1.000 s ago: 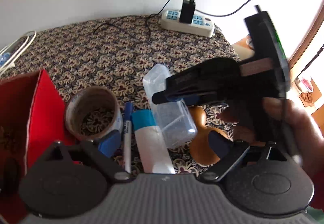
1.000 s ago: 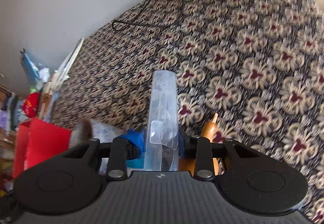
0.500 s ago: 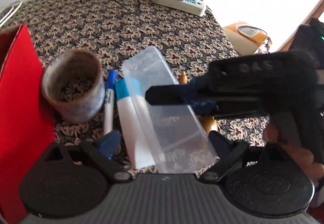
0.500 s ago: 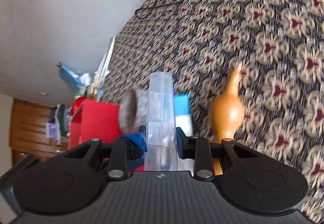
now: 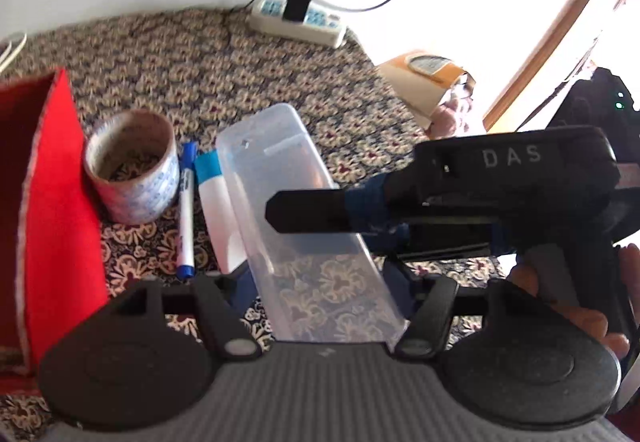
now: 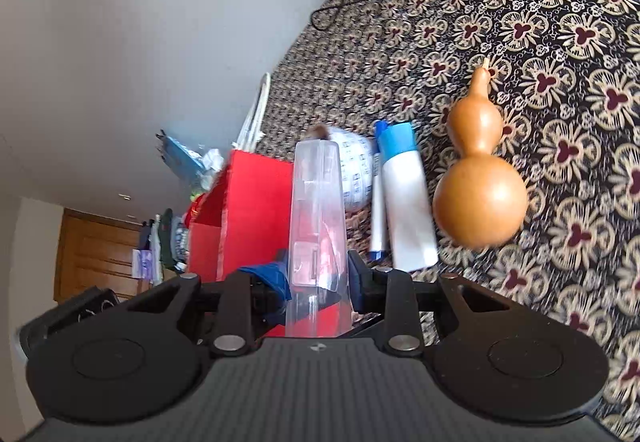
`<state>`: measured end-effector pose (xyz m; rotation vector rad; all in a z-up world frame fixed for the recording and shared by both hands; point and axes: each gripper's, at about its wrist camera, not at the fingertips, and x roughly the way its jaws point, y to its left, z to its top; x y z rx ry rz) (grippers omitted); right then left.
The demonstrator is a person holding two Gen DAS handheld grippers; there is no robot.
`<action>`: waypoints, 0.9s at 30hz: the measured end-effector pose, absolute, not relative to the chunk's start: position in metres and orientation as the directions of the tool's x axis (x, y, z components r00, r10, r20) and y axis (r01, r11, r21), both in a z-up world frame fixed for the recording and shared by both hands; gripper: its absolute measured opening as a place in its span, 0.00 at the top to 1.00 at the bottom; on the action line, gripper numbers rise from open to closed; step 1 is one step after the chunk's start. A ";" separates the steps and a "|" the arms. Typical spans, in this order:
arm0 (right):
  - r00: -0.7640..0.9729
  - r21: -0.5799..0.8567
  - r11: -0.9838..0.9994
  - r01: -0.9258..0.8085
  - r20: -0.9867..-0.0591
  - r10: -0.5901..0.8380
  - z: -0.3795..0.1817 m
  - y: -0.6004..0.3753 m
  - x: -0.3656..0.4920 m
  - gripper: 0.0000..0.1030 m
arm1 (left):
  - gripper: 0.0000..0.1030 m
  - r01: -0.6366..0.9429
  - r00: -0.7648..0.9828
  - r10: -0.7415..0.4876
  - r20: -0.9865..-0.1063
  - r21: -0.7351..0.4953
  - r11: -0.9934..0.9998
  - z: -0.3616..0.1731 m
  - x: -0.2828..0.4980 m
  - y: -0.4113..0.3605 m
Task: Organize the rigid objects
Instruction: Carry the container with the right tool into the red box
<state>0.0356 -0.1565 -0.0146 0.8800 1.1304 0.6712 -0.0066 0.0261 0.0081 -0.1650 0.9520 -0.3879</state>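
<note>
We saw our right gripper [image 6: 318, 282] clamped on the clear plastic case [image 6: 318, 226] at frame center, left gripper [image 5: 324, 282] spread wide around it, gourd [image 6: 478, 178] on tablecloth [image 6: 560, 42] right, red box [image 5: 60, 210] left.

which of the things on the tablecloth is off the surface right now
The clear plastic box, pinched by the right gripper. The tape roll, marker, white tube and gourd lie on the cloth.

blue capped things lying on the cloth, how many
2: a marker beside the tape roll, and a white tube between the marker and the clear box. Others could be hidden behind the box.
</note>
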 end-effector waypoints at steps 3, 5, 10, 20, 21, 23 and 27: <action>0.331 0.872 0.487 -0.036 -0.450 0.830 -0.001 -0.149 0.028 0.88 | 0.37 0.287 0.554 -0.406 -0.727 -0.292 0.912 0.025 -0.022 0.031; 0.351 0.873 0.484 -0.067 -0.433 0.830 0.014 -0.141 0.021 0.88 | 0.37 0.303 0.589 -0.406 -0.699 -0.275 0.912 0.040 -0.031 0.038; 0.384 0.863 0.479 -0.162 -0.392 0.836 0.051 -0.109 0.012 0.88 | 0.37 0.316 0.669 -0.394 -0.631 -0.239 0.918 0.073 -0.052 0.073; 0.340 0.821 0.486 -0.300 -0.384 0.859 0.071 -0.018 0.011 0.88 | 0.39 0.243 0.716 -0.323 -0.618 -0.213 0.946 0.079 -0.060 0.180; 0.333 0.817 0.490 -0.303 -0.391 0.858 0.067 -0.004 0.014 0.88 | 0.39 0.232 0.715 -0.315 -0.624 -0.213 0.949 0.075 -0.057 0.190; 0.324 0.808 0.502 -0.308 -0.407 0.854 0.061 0.018 0.018 0.88 | 0.39 0.213 0.705 -0.298 -0.643 -0.209 0.954 0.066 -0.050 0.209; 0.321 0.781 0.551 -0.295 -0.462 0.827 0.048 0.055 0.023 0.88 | 0.40 0.165 0.674 -0.255 -0.694 -0.195 0.967 0.044 -0.032 0.242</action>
